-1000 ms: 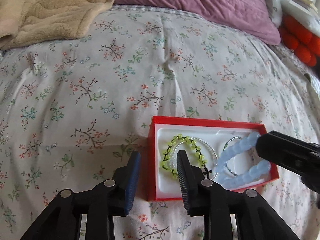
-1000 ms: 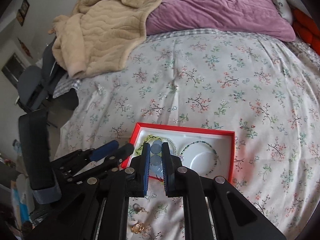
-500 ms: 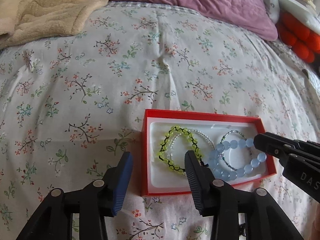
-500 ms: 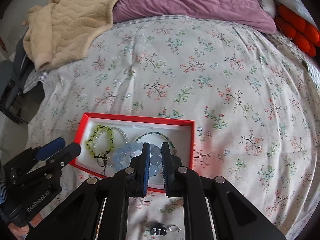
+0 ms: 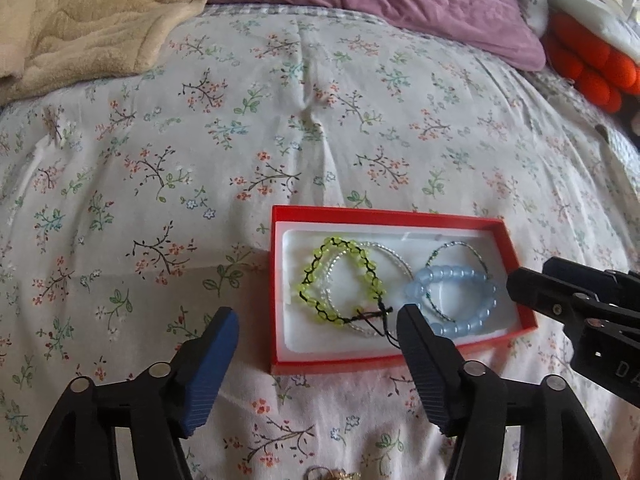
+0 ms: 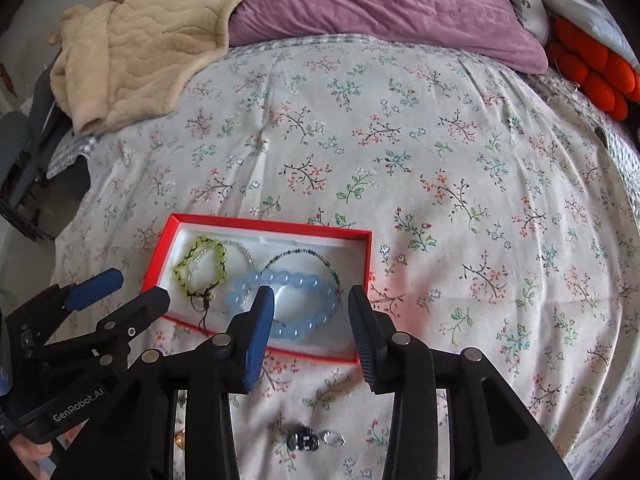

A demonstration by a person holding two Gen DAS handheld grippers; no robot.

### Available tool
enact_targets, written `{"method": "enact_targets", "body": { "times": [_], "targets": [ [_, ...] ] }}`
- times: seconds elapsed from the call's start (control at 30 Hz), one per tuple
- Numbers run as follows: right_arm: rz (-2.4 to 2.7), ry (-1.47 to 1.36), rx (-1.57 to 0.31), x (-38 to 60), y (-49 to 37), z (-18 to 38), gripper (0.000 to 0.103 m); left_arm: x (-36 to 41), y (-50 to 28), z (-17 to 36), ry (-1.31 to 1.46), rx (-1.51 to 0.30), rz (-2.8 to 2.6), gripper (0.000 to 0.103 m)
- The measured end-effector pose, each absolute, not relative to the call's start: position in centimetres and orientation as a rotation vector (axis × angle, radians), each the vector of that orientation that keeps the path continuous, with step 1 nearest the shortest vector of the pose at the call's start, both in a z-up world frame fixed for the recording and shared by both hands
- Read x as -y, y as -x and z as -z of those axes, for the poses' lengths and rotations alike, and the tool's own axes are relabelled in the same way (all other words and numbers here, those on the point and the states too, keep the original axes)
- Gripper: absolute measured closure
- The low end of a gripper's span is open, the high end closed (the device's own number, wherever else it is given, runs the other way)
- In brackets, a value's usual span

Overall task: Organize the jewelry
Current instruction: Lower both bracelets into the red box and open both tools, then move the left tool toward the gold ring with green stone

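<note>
- red box (image 5: 394, 360) lies open on the floral bedspread (image 5: 280, 120), white liner inside.
- blue bracelet (image 6: 296, 308) rests in the box's right part, over a thin beaded bracelet (image 6: 304, 258); free of both grippers.
- green bracelet (image 5: 340, 280) lies in the left part, overlapping a clear bead bracelet (image 5: 384, 256).
- right gripper (image 6: 312, 328): jaws part open and opening, hanging over the blue bracelet at the box's near right edge, pressing on nothing.
- left gripper (image 5: 316, 354): jaws wide and opening, straddling the box's near left corner, holding nothing.
- small trinkets (image 6: 312, 438) lie on the bedspread, near the box's front.
- beige blanket (image 6: 152, 40) and purple pillow (image 6: 380, 4) lie at the far end.
</note>
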State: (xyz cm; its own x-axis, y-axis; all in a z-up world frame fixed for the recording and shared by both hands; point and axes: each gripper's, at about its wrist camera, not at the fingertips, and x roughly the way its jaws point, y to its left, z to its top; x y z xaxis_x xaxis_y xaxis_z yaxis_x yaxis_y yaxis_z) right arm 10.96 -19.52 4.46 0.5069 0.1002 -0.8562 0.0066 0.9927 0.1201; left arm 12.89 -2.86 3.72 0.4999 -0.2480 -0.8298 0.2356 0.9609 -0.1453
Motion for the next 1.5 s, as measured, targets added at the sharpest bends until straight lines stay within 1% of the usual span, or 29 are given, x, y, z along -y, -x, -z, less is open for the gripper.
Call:
{"method": "enact_targets", "body": {
  "times": [0.07, 0.17, 0.27, 0.37, 0.67, 0.87, 1.03, 1.17, 1.5],
  "targets": [
    [-0.062, -0.117, -1.045, 19.6, -10.3, -4.6, 0.061, 3.0, -12.4, -3.8, -0.004, -1.004, 0.289, 0.027],
    [-0.080, -0.131, -1.065, 19.7, -9.3, -4.5, 0.055, 2.9, -11.6, -3.7, -0.009, -1.017, 0.288, 0.023],
    [-0.084, -0.128, -1.076, 19.8, -8.1, -4.3, 0.050, 2.4, -10.9, -3.6, -0.019, -1.039, 0.262, 0.020],
    [-0.079, -0.127, -1.101, 19.9, -7.1, -4.0, 0.046, 1.7, -10.1, -3.2, -0.029, -1.069, 0.236, 0.019],
    [-0.051, -0.115, -1.160, 21.0, -4.7, -2.7, 0.044, 0.2, -7.6, -1.8, -0.053, -1.145, 0.241, 0.017],
    [-0.032, -0.092, -1.197, 21.5, -3.8, -1.8, 0.040, -0.1, -6.4, -0.6, -0.051, -1.195, 0.278, 0.017],
    [-0.031, -0.081, -1.231, 21.6, -3.1, -0.7, 0.039, 0.1, -5.2, 0.1, -0.069, -1.215, 0.315, 0.017],
    [-0.043, -0.058, -1.244, 21.3, -2.4, -0.1, 0.039, 0.0, -4.2, 0.6, -0.080, -1.211, 0.340, 0.017],
    [-0.054, 0.121, -1.159, 19.9, 0.8, 1.4, 0.039, -0.3, -0.8, 2.0, -0.132, -1.114, 0.449, 0.017]
  ]
}}
